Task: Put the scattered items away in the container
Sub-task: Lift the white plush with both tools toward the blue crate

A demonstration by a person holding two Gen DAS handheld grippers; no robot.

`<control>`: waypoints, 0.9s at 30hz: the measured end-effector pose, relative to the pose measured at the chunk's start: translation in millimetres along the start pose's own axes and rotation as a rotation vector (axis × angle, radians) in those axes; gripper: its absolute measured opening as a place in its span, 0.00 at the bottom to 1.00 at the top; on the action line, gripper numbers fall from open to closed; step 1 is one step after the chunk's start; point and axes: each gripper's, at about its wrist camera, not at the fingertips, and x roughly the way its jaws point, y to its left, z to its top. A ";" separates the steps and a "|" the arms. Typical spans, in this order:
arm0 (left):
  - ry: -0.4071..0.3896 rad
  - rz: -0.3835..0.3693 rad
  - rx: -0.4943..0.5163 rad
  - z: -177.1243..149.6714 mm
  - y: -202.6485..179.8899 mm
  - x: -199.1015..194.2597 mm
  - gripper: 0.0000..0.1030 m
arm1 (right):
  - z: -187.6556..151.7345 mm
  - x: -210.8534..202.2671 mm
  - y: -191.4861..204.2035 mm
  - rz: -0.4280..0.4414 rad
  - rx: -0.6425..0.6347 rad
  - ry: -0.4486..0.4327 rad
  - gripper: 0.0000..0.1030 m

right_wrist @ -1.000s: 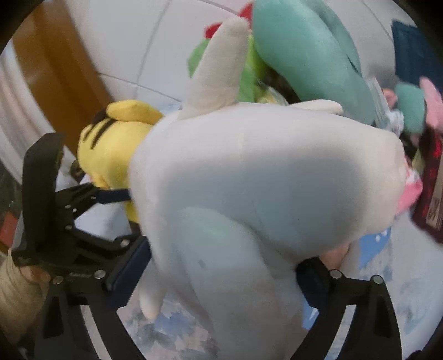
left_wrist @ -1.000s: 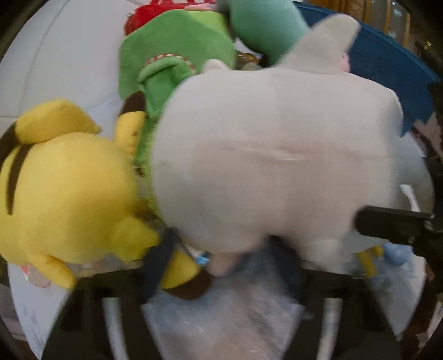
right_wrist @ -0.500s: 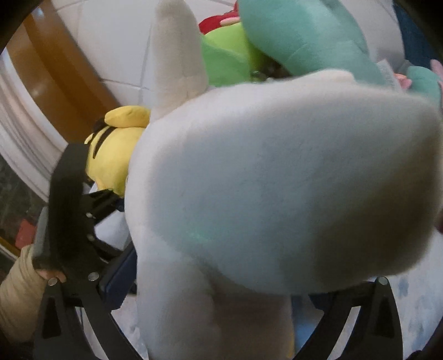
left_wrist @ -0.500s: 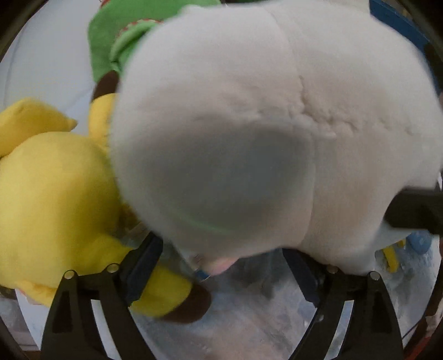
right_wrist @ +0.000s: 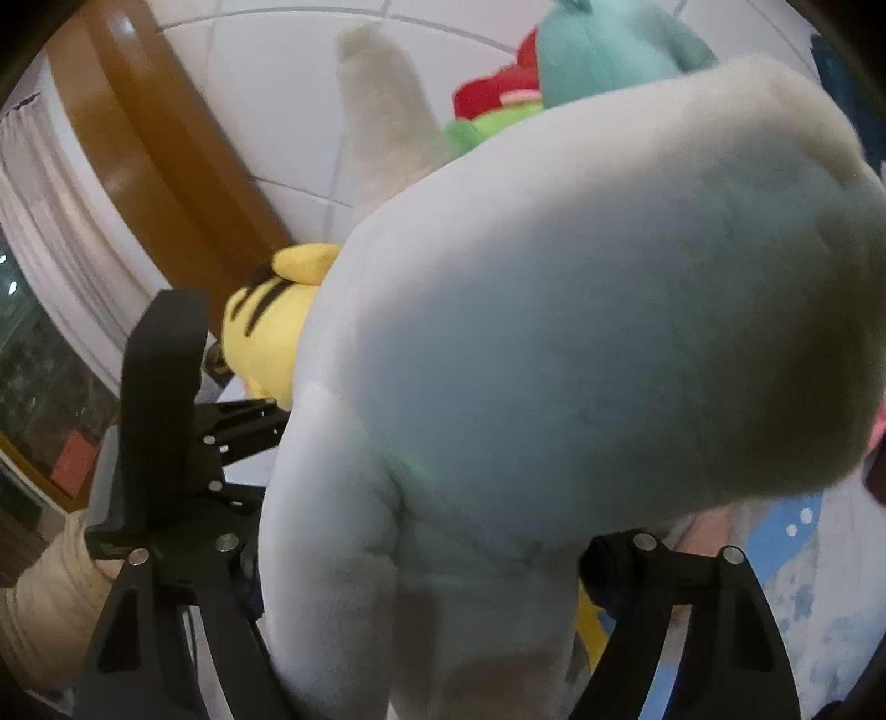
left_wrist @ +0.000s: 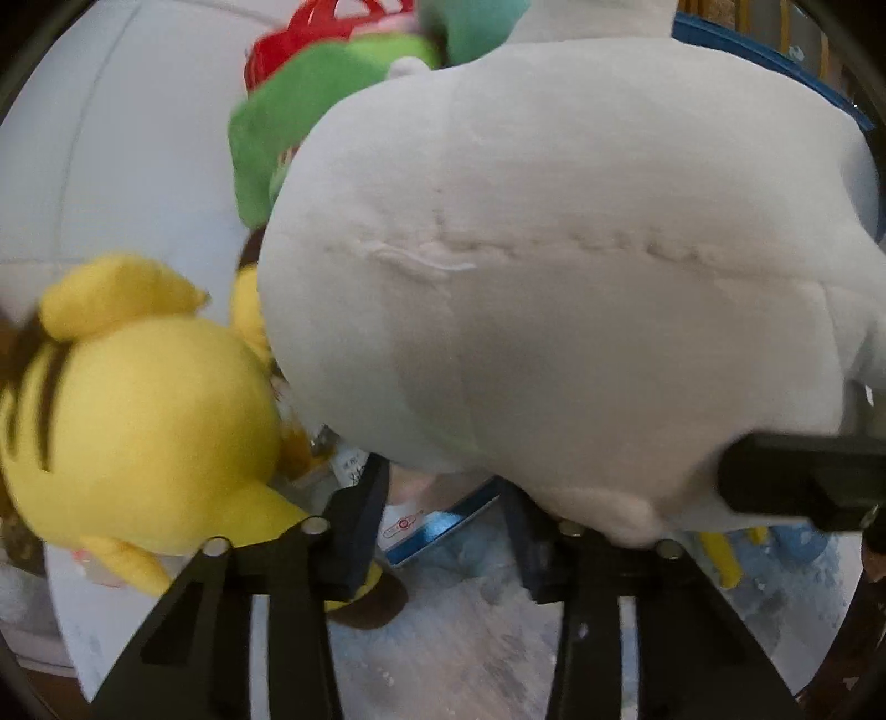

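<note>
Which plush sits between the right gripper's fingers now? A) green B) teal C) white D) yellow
C: the white plush fills the gap of the right gripper, with a black finger on each side of it; the yellow plush lies behind, off to the side.

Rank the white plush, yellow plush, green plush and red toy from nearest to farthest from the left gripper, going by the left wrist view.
Order from the left gripper:
1. White plush: right at the jaws, filling the centre and right.
2. Yellow plush: close on the left, beside the left jaw.
3. Green plush: farther back, upper left of the white plush.
4. Red toy: farthest, at the top behind the green plush.
</note>
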 end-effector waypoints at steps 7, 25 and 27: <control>-0.093 0.023 -0.026 28.8 -40.7 -65.3 0.34 | 12.9 -60.3 9.0 0.045 -0.048 -0.064 0.80; -0.312 -0.011 0.032 164.3 -134.9 -168.1 0.34 | 75.0 -256.4 12.2 -0.073 -0.203 -0.226 0.80; -0.330 -0.030 0.050 177.6 -147.3 -173.3 0.34 | 78.2 -276.5 8.3 -0.107 -0.202 -0.250 0.80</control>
